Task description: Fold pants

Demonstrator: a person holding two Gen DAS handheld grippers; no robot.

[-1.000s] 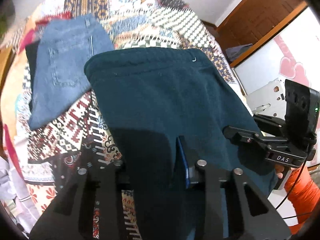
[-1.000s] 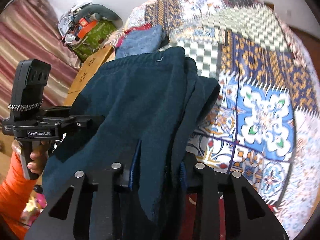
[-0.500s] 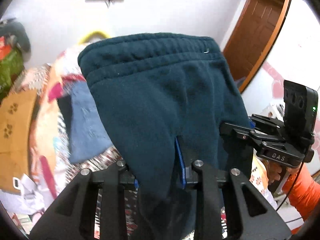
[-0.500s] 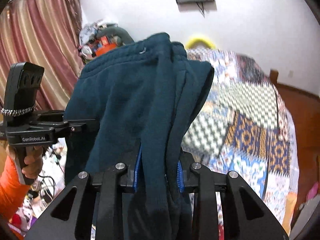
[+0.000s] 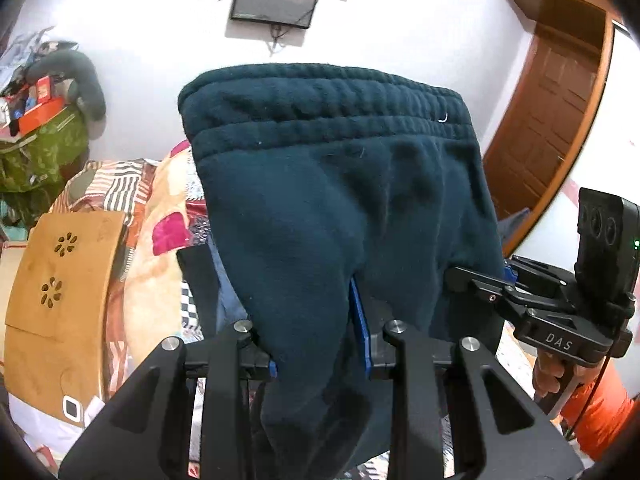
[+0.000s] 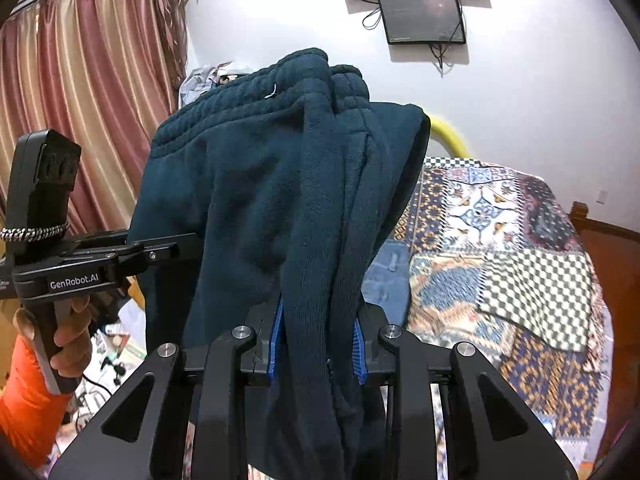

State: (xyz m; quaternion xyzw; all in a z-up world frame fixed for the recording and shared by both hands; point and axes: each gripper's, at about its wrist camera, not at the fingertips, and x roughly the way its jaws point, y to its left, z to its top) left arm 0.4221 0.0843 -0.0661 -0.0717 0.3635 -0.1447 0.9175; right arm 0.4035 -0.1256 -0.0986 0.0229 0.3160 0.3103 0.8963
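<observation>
We hold the pants up at frame centre — waistband toward the top; our left gripper clamps their lower edge. Our right gripper pinches bunched folds — bed at right.

The right gripper clamps bunched dark teal pants, which hang above a patchwork bedspread.

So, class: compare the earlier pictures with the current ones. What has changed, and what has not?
Both grippers have lifted the dark teal pants off the patchwork bedspread; the waistband now hangs against the wall. Unchanged: the left gripper and right gripper stay clamped on the fabric, nothing released.
</observation>
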